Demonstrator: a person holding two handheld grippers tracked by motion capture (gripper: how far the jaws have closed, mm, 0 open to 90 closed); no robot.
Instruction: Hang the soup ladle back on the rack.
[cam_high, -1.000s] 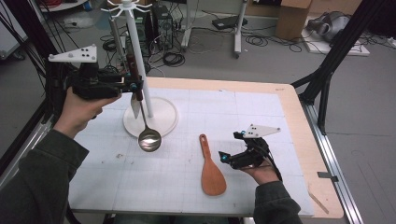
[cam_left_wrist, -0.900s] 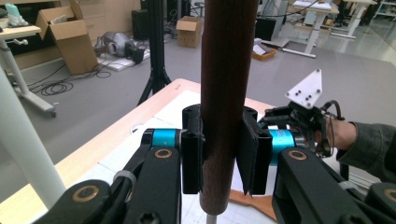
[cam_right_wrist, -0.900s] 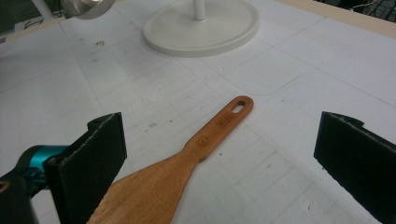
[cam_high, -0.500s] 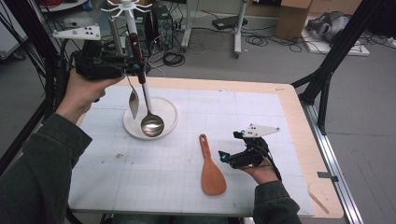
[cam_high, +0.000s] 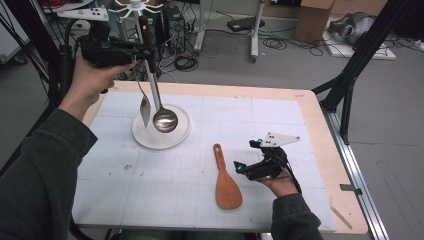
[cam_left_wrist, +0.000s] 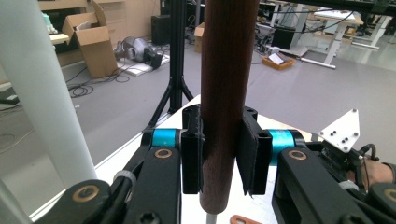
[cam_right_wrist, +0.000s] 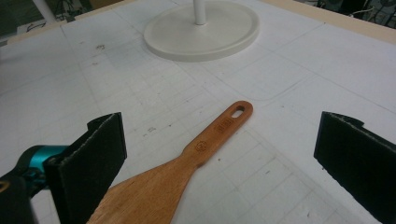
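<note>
A ladle with a brown wooden handle (cam_left_wrist: 226, 93) and a steel bowl (cam_high: 165, 120) hangs upright from my left gripper (cam_high: 142, 50), whose pads (cam_left_wrist: 191, 154) are shut on the handle near its lower end. The bowl hovers over the round base (cam_high: 180, 136) of a white utensil stand, and the white pole (cam_left_wrist: 42, 93) rises just beside my jaws. A metal spoon (cam_high: 144, 107) dangles from the stand next to the ladle. My right gripper (cam_high: 240, 167) rests low on the mat, open, with a wooden spatula (cam_right_wrist: 205, 144) lying flat between its pads.
The stand's hooked top (cam_high: 132, 7) is level with my left hand. The white gridded mat (cam_high: 260, 120) covers a wooden table. Black frame legs (cam_high: 350, 75), cables and boxes stand on the floor beyond.
My left gripper has lifted the ladle up and back along the stand; its bowl has gone from the mat in front of the base to above it. The right gripper has stayed put.
</note>
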